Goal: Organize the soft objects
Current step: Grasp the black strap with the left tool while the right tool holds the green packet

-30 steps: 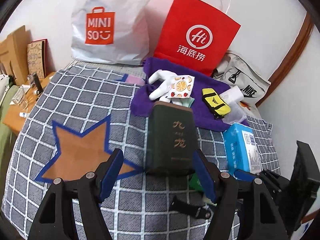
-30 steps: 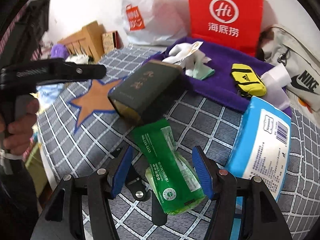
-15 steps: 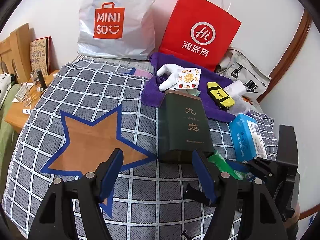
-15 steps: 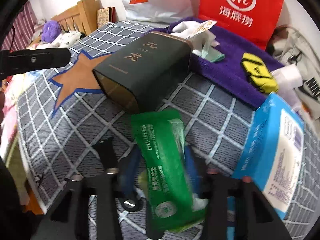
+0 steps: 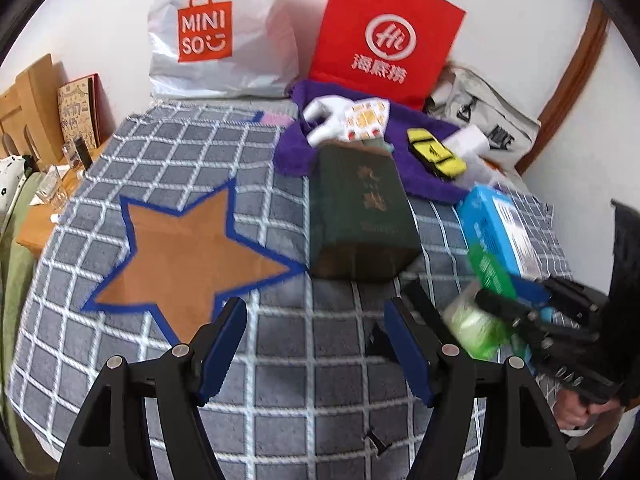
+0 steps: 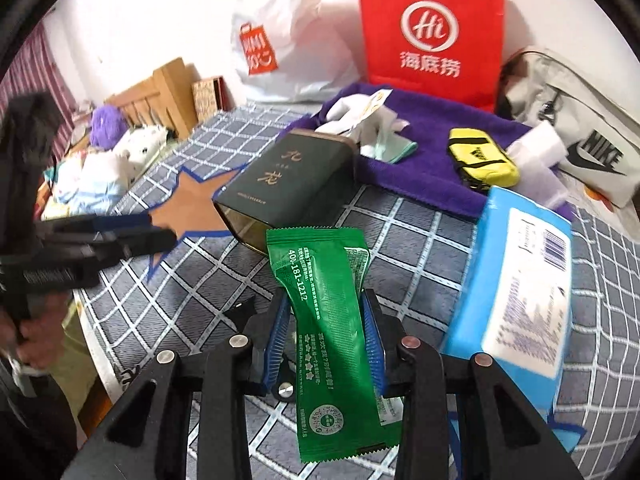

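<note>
Right gripper (image 6: 326,334): jaws have just been closing; both blue pads now press the sides of the green packet (image 6: 334,344), which is pinched between them and lifted clear of the cloth.
Green packet: a soft foil pouch, long axis running away from the camera, its sealed top edge pointing toward the dark green tin (image 6: 286,178). In the left wrist view it appears blurred at the right edge, so whether a second pale pack sits beneath it cannot be told.
Left gripper (image 5: 314,340): jaws spread wide, nothing between them; it hovers over the checked grey cloth (image 5: 316,396), near the lower point of the brown star patch (image 5: 188,256).
Dark green tin: lying on its side on the cloth, between the star patch and the blue tissue pack (image 6: 520,280); its far end touches the purple towel (image 6: 432,148).
Blue tissue pack: just right of the green packet, resting on the cloth.
Purple towel: spread at the far side of the cloth; on it lie white socks (image 5: 326,120), a fruit-print sachet (image 5: 366,120) and a yellow pouch (image 6: 482,158).
Background: a white Miniso bag (image 5: 224,28), a red Haidilao paper bag (image 5: 384,36) and a grey Nike bag (image 6: 580,136) stand against the wall.
Person: a hand (image 6: 36,334) grips the left gripper's handle at the left edge of the right wrist view.
</note>
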Available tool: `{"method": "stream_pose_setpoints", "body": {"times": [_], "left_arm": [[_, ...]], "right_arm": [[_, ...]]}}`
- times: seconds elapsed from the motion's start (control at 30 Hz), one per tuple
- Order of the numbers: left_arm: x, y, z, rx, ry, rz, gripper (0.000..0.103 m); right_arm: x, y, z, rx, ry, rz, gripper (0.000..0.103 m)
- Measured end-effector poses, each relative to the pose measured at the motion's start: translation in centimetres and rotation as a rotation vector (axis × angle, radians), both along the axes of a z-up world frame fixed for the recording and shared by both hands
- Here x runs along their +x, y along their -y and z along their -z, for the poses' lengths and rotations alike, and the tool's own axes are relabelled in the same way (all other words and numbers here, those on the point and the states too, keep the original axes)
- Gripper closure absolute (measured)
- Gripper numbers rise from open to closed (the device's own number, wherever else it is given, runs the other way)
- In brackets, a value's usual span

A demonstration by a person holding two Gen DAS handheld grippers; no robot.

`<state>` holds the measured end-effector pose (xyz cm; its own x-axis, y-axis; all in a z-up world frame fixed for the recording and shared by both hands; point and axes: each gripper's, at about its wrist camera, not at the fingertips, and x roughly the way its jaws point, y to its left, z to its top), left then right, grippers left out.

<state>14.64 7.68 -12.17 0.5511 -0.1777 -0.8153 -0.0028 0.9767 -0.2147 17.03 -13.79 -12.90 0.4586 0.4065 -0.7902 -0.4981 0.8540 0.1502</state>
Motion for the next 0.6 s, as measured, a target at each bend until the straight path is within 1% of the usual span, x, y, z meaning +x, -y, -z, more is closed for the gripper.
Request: {"method": "stream_pose_setpoints", "body": {"times": [0.07,0.17,0.3,0.37,0.43,0.5,0.6], "left_arm": [[-0.5,0.7,0.7,-0.01,-0.019,0.016,0.034],[-1.2,1.9,1.9,-0.011,-0.054,0.027,0.034],[-1.9,3.5,3.0,-0.017,-0.089,0.064,0.034],[-2.1,4.1,3.2,-0.008,-0.098,0.072,0.034],[-2.3,4.7,3.4,-0.002,-0.105,0.08,0.034],[-2.3,5.1,3.6,0.0,-0.109,0.086,0.034],[-2.1,5.6,3.9,-0.016,-0.12,0.091,0.034]], "right_arm": [[-0.3,0.6,-0.2,0.029,0.004,0.008,0.068],[-1.0,1.5,-0.1,0.044,0.008,0.031,0.068],[-1.8,3.0,-0.1,0.152,-0.012,0.016,0.066],[-1.9,3.3,0.5,0.136,-0.031,0.024,0.066],[-2.3,3.7,0.9,0.112,-0.026,0.036,0.066],[-2.9,4.5,1.1,0.123,-0.02,0.036,0.066],[-3.7,5.5,1.2,0.124,-0.015,0.044,0.066]]}}
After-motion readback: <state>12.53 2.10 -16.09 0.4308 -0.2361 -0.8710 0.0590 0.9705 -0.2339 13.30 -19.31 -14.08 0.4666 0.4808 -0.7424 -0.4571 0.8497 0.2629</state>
